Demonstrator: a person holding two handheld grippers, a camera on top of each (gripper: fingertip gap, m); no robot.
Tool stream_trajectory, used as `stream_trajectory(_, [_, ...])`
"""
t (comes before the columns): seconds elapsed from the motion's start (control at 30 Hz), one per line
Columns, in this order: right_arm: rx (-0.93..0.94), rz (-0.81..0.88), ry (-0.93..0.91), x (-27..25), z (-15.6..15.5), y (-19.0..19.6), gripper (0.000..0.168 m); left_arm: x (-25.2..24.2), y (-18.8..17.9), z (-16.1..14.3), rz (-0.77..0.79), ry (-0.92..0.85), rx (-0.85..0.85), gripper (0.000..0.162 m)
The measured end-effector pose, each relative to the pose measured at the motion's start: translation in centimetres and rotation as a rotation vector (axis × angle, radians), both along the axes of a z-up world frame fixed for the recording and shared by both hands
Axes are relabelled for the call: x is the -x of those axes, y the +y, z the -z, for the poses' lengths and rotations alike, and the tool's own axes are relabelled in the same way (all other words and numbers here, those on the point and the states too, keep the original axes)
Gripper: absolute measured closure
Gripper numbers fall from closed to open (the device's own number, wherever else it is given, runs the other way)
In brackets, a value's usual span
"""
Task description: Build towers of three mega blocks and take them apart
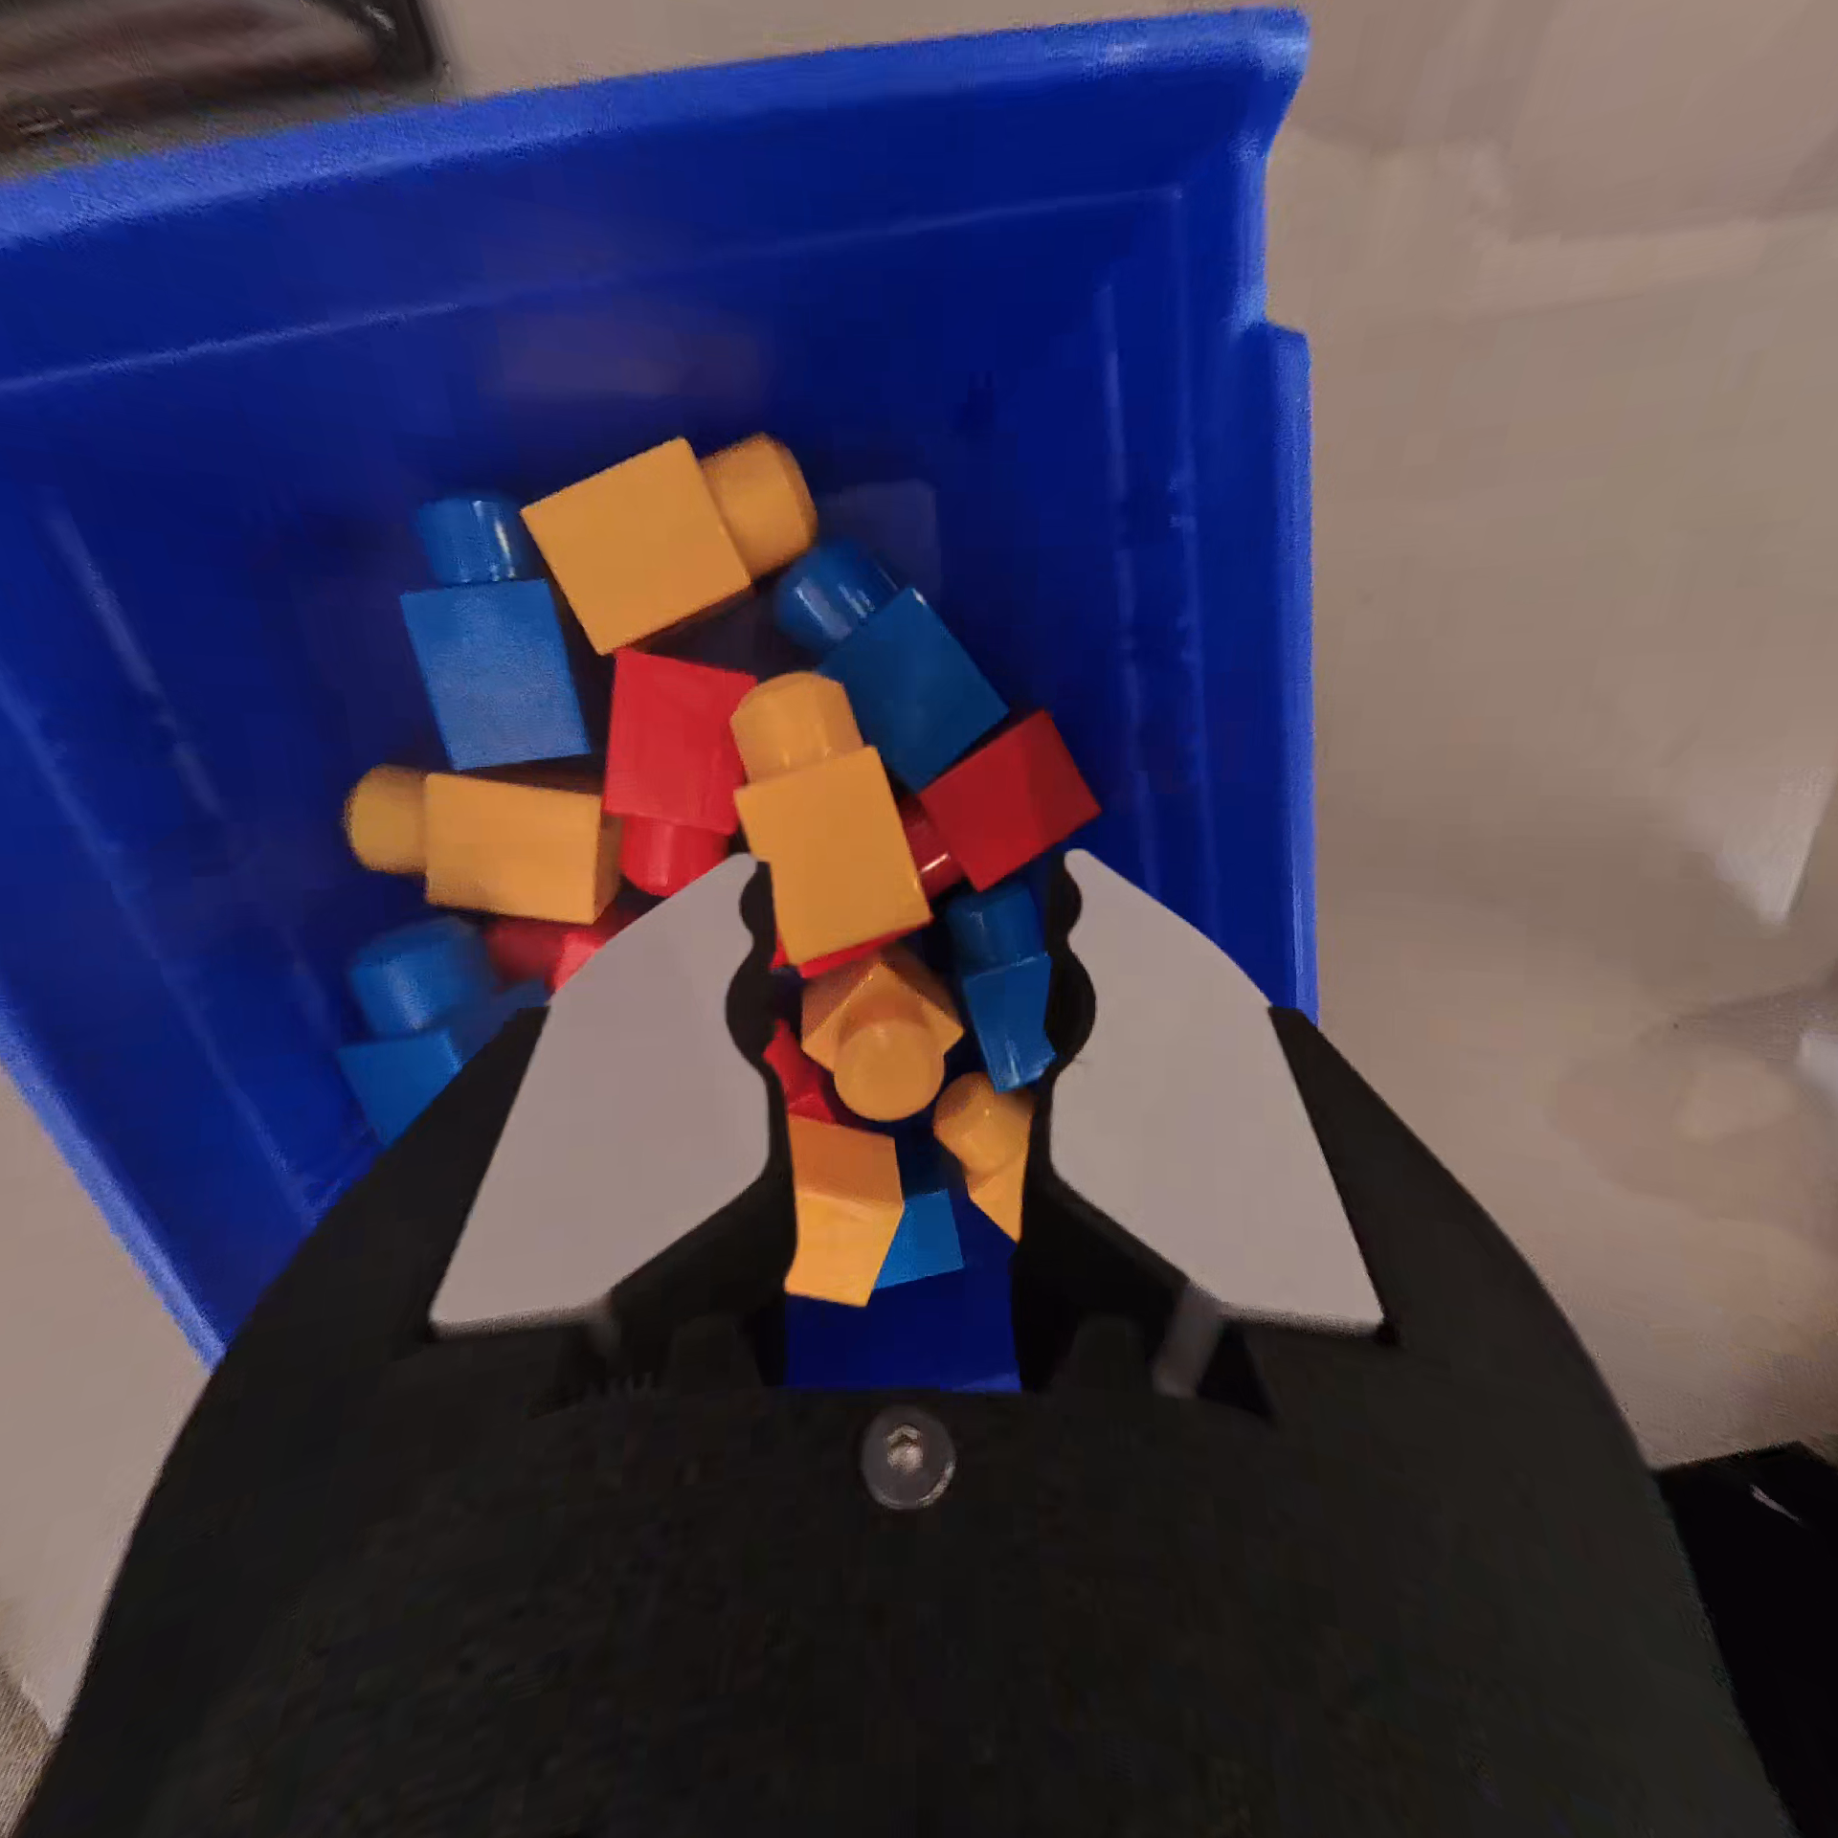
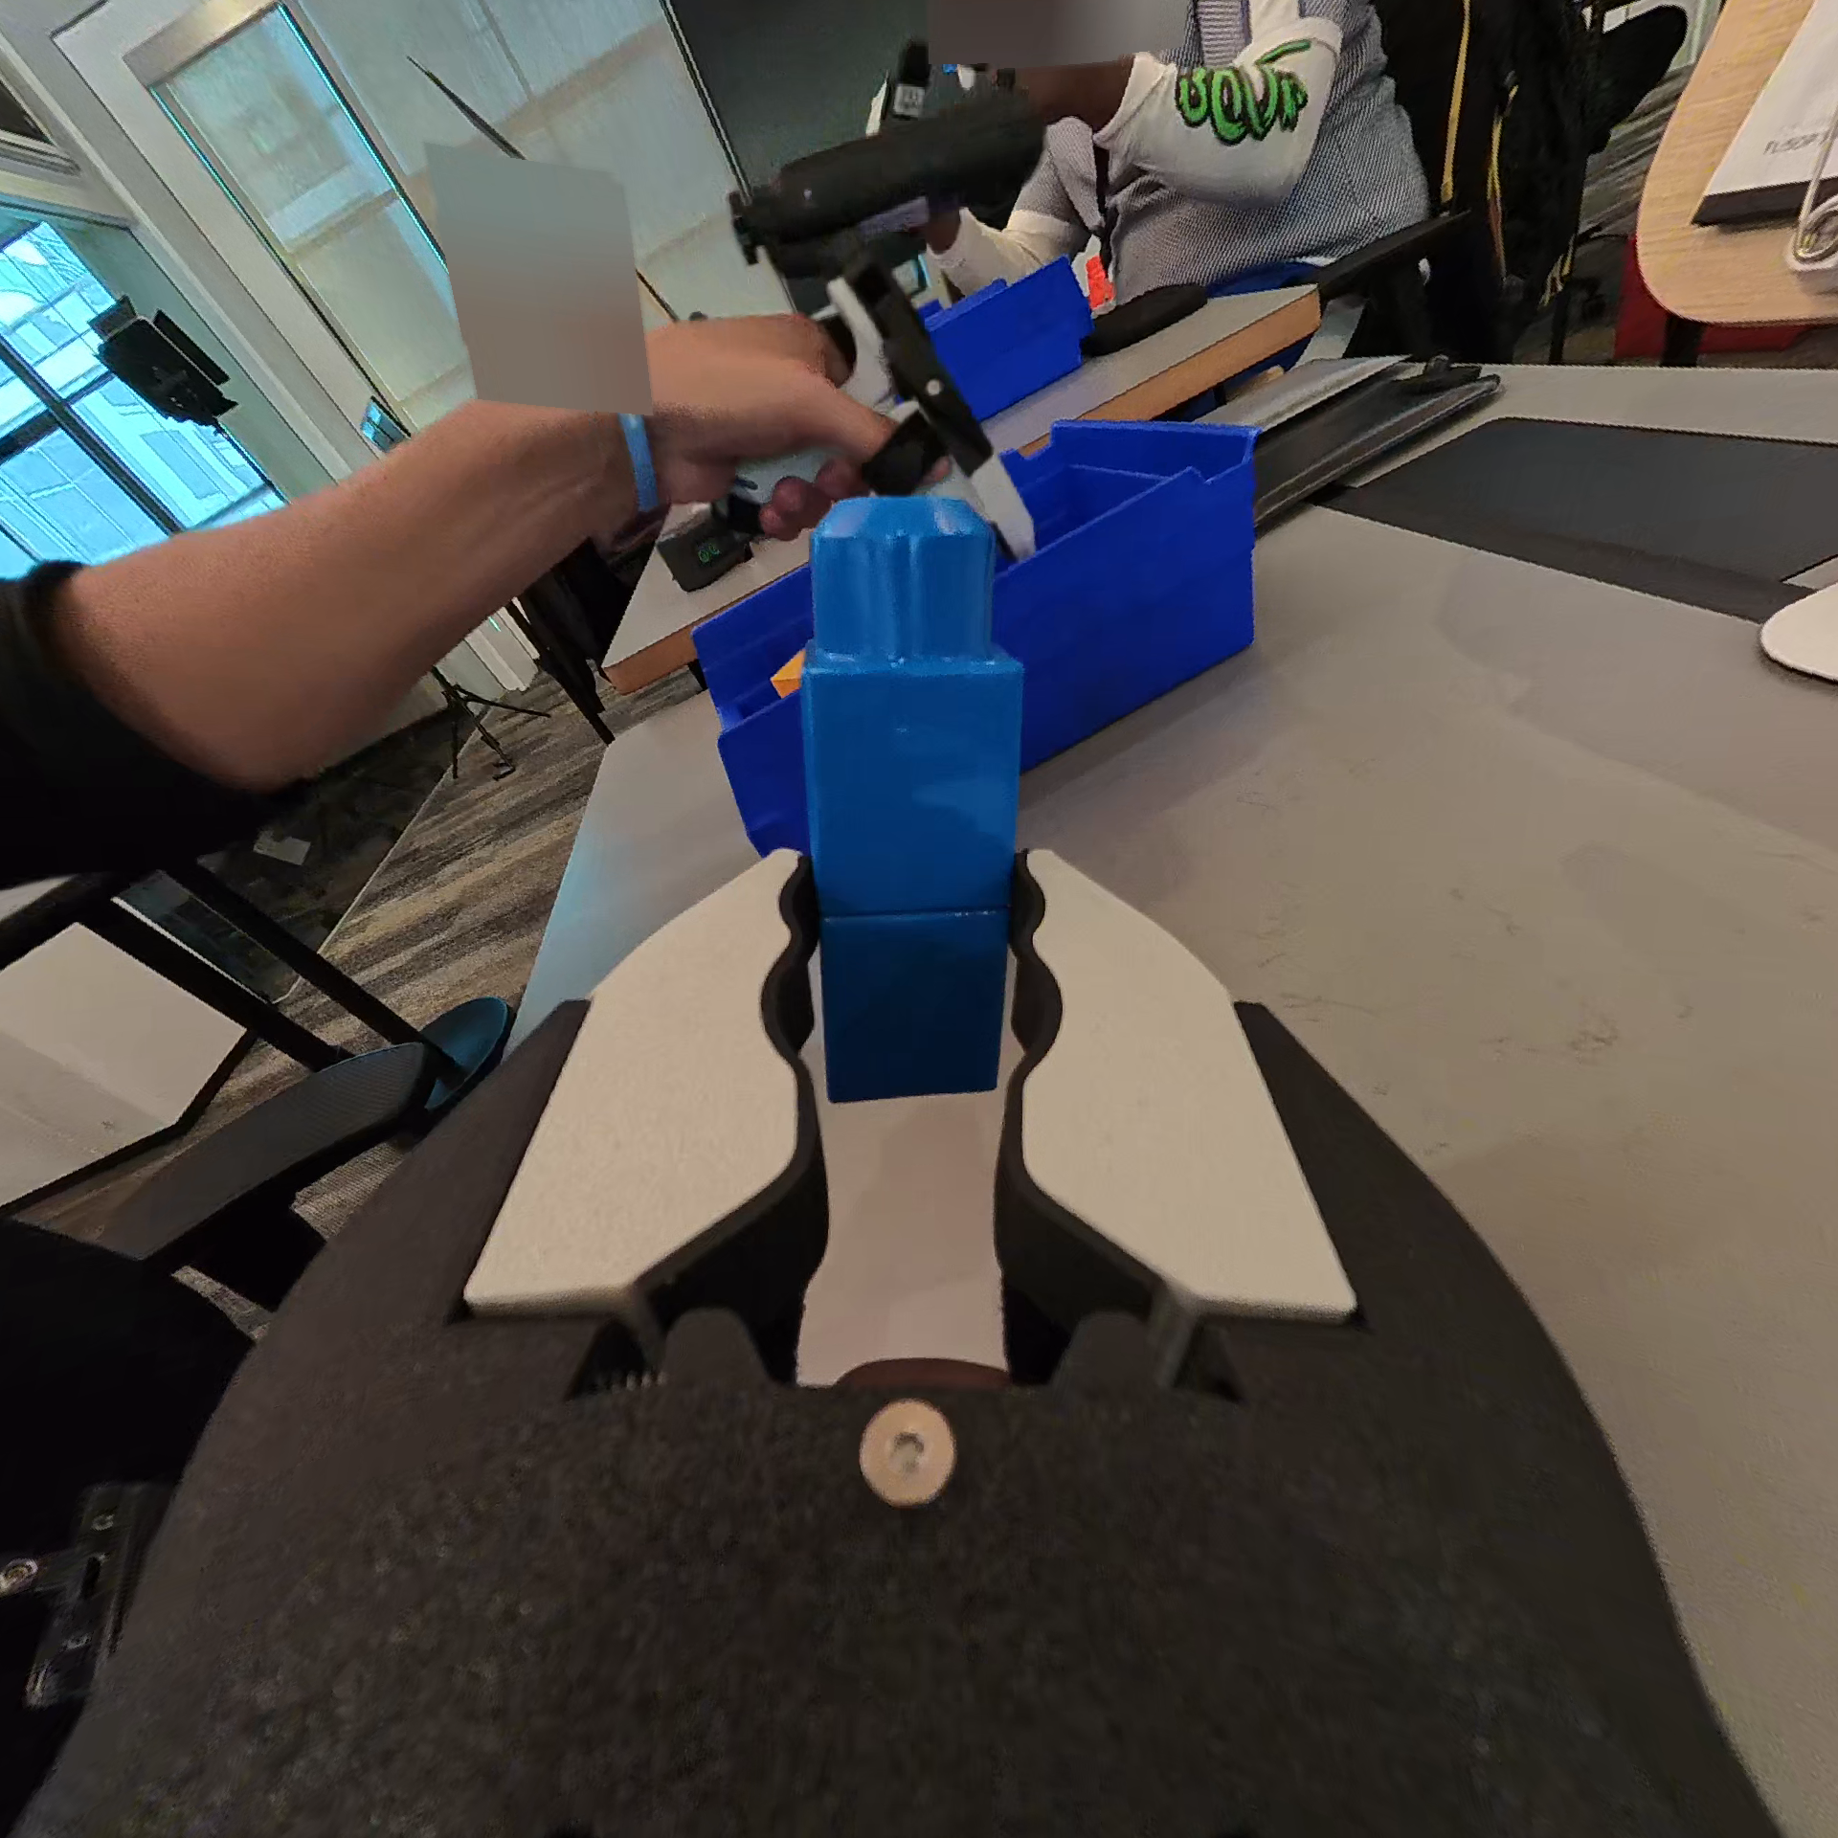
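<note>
I noted the right gripper (image 2: pixel 910 980) clamped on a two-block blue stack (image 2: pixel 910 826), its fingers pressing the flanks where the upper block meets the lower one, the stud pointing up and away from the wrist camera. The stack was held upright on the near side of the blue bin (image 2: pixel 1124 607), over the grey table (image 2: pixel 1442 895); I could not tell whether its base touched the tabletop. So the tower stood at two of three, by my reading. The left gripper (image 1: pixel 910 885) was reaching down into the bin (image 1: pixel 895 298), fingers spread apart and framing a yellow block (image 1: pixel 830 855) that lay tilted on top of the pile of loose yellow, blue and red blocks (image 1: pixel 637 696). The tips flanked the yellow block, but I saw a gap on the right side and could not confirm contact on the left, so I logged no grip. From the right wrist view, the left gripper (image 2: pixel 1000 522) showed at the bin's far end, tips dipped below the rim. Remaining, as I judged it: close on a third block, lift it clear of the bin, press it onto the blue stud, then pull the tower apart.
</note>
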State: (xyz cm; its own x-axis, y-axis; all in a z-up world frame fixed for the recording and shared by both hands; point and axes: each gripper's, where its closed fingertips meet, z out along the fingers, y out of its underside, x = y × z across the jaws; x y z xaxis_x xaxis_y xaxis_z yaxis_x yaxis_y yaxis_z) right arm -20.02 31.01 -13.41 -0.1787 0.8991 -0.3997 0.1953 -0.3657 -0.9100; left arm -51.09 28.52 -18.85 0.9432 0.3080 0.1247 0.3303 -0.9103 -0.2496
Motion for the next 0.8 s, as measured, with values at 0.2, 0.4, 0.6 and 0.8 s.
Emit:
stream_trajectory(0.2, [-0.003, 0.007, -0.013, -0.1, -0.1, 0.2, 0.132, 1.3, 0.0, 2.7, -0.072, 0.001, 0.218, 0.114])
stream_trajectory(0.4, [-0.021, -0.004, -0.025, -0.1, 0.0, 0.0, 0.132, 1.9, -1.1, 4.1, -0.087, 0.042, 0.330, 0.109])
stream_trajectory(0.6, [-0.019, -0.020, -0.032, -0.1, 0.3, -0.3, 0.132, 2.2, -1.8, 5.0, 0.016, 0.064, 0.401, 0.106])
stream_trajectory(0.8, [-0.020, -0.030, -0.033, -0.1, 0.4, -0.4, 0.132, 1.5, -2.2, 5.1, 0.208, 0.005, 0.412, 0.111])
